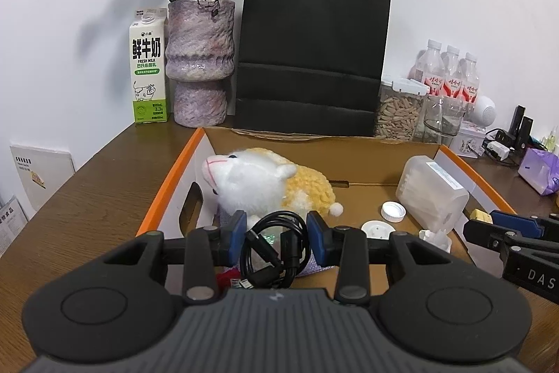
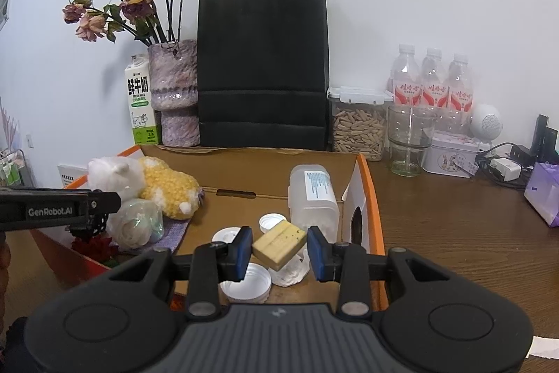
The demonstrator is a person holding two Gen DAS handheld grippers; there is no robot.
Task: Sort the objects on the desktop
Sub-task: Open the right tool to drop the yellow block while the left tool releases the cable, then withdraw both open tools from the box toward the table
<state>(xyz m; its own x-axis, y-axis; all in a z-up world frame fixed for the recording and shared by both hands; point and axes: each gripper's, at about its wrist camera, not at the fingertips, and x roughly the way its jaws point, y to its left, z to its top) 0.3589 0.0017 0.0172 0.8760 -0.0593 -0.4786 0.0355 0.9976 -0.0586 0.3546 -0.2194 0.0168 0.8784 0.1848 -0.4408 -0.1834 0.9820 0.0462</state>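
My left gripper is shut on a coiled black cable and holds it over the near left part of an open cardboard box with an orange rim. My right gripper is shut on a yellow block above the box's near right part. In the box lie a white and yellow plush toy, a clear plastic container, white caps, crumpled tissue and a wrapped bundle. Each gripper shows at the edge of the other's view.
Behind the box stand a black paper bag, a vase of dried roses and a milk carton. At the back right are a seed jar, water bottles, a glass, a tin, chargers and a purple bag.
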